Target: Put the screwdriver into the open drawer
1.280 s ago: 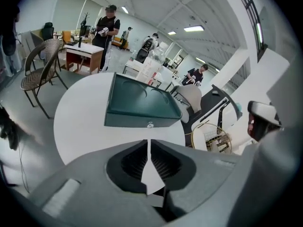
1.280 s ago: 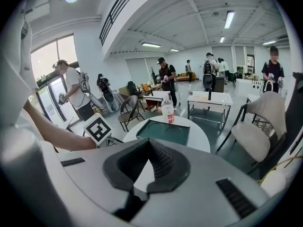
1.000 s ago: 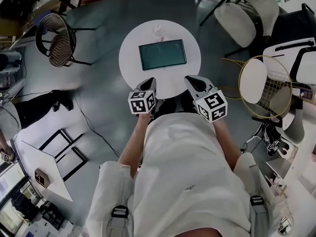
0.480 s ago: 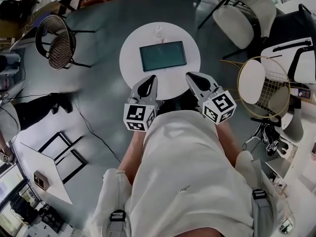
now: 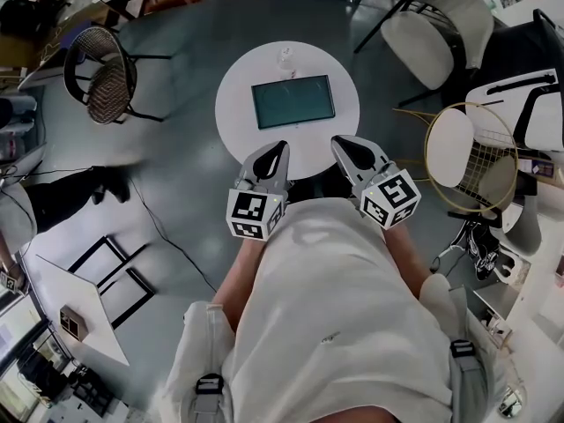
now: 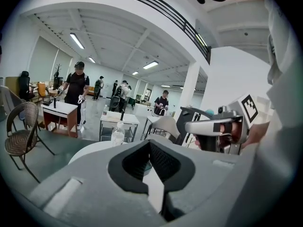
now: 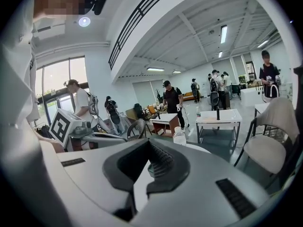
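Position at inspection: left gripper (image 5: pixel 280 146) and right gripper (image 5: pixel 340 140) were held side by side, apart from each other, at the centre of the head view. Their tips lay over the near part of a round white table (image 5: pixel 236 91). Their marker cubes sat toward the person's pale garment, which filled the lower half of the frame.

Left gripper jaws were clenched, tips meeting, and grasped nothing in the left gripper view. Right gripper jaws were likewise closed together on nothing in the right gripper view.

On the table, a rectangular dark-rimmed tray (image 5: pixel 293 100) with a teal floor lay at the centre. A small clear bottle (image 5: pixel 284 57) stood just beyond it, toward the top of the frame.

Screwdriver could not be picked out in any view, and it could not be told whether the tray was the drawer.

A wicker chair (image 5: pixel 99 73) stood at upper left and a white chair (image 5: pixel 432 26) at upper right, both well apart from the table.
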Available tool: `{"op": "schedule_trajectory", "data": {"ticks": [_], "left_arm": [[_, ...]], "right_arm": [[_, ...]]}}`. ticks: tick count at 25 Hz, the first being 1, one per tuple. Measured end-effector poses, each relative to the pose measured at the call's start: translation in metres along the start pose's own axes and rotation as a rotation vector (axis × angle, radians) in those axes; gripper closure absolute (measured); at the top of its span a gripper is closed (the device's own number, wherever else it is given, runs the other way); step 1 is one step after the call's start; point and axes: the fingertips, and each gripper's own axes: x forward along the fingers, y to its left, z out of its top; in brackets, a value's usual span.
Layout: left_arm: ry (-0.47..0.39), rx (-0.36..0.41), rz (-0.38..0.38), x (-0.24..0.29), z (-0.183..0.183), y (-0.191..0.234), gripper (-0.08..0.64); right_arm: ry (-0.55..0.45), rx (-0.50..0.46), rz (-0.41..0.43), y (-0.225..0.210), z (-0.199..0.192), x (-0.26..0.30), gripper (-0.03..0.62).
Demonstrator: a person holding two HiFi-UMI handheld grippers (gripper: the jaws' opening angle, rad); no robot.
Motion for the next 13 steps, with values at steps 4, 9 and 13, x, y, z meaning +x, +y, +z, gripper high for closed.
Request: {"op": "schedule_trajectory", "data": {"ticks": [4,9,13], "left_arm": [[-0.001,0.003,0.001,-0.0006,0.0018,0.0016,0.548],[0.001,-0.003,0.008,0.0015,0.0027,0.0052,0.548],[0.004,-0.001,0.0,0.0059,0.0046,0.0027,0.548]], "right_arm": [[0.005,-0.01,0.002,0.0032,-0.0005,0.0007,0.588],[0.005,-0.019,-0.004,0.0009,-0.0007,0.0012,0.588],[0.01,-0.033,-0.004,0.0001,-0.0003,0.0006,0.588]]}}
